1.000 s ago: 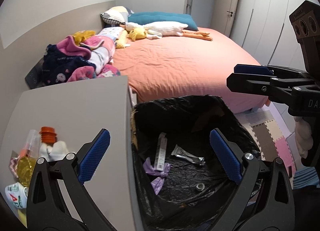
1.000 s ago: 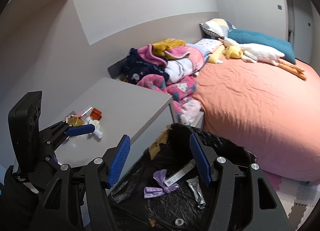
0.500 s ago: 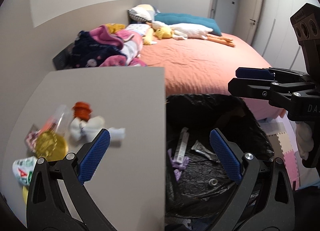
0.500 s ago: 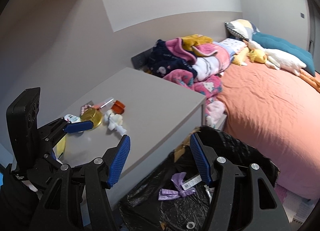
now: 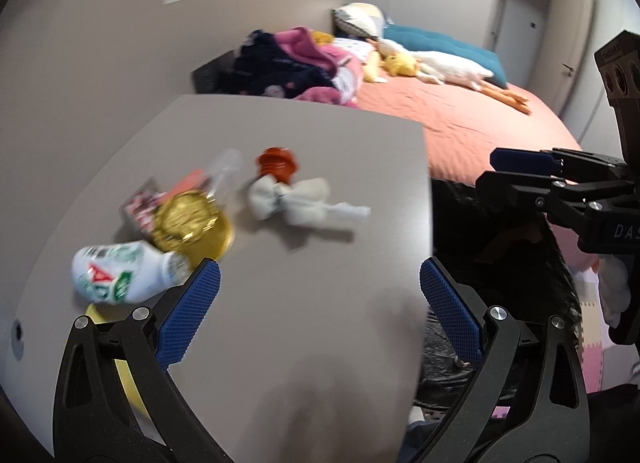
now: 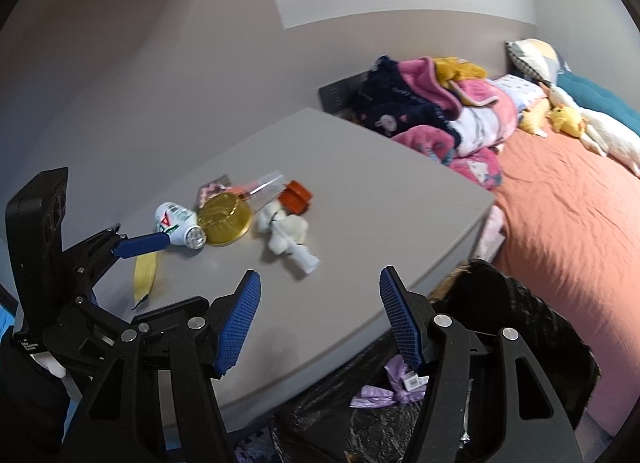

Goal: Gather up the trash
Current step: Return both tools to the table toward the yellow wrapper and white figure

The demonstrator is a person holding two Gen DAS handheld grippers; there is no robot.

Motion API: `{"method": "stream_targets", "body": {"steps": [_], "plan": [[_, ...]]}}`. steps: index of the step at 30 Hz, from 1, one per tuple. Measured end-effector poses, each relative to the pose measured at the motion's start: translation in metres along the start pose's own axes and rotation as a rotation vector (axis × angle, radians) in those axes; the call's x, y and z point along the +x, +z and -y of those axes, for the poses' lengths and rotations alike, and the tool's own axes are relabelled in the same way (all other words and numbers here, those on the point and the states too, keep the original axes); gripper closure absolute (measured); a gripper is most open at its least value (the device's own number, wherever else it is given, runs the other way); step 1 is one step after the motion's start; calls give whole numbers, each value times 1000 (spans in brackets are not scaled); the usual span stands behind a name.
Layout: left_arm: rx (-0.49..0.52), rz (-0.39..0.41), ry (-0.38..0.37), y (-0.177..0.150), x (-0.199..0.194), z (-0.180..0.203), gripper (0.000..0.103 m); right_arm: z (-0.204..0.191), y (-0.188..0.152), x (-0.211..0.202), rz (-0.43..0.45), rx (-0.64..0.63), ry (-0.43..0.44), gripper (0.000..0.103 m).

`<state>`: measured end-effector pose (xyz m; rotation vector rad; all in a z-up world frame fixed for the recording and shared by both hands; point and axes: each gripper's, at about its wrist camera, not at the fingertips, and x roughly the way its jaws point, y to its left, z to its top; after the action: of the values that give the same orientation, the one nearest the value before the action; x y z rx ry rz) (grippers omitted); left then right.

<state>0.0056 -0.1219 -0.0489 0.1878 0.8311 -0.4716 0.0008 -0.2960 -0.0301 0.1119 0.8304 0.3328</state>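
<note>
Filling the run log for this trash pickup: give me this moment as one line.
left tool: open, empty | right tool: open, empty | crumpled white tissue, gold foil disc: on grey cabinet top | black bin bag: beside cabinet

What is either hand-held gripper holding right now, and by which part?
Nothing. The left hand-held gripper and the right hand-held gripper both stand open and empty above the grey tabletop.

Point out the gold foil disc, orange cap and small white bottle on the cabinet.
gold foil disc [image 6: 225, 219], right wrist view, centre of its embossed top
orange cap [image 6: 295, 195], right wrist view, its ribbed side
small white bottle [image 5: 120, 278], left wrist view, printed label on its body
</note>
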Motion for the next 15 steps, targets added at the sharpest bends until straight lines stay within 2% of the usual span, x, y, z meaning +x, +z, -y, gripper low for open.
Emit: {"method": "stream_targets", "body": {"steps": [15], "plan": [[-159,-27,149,-23,-11,-67,6,-33,15,62,-85,-79,63,40]]}}
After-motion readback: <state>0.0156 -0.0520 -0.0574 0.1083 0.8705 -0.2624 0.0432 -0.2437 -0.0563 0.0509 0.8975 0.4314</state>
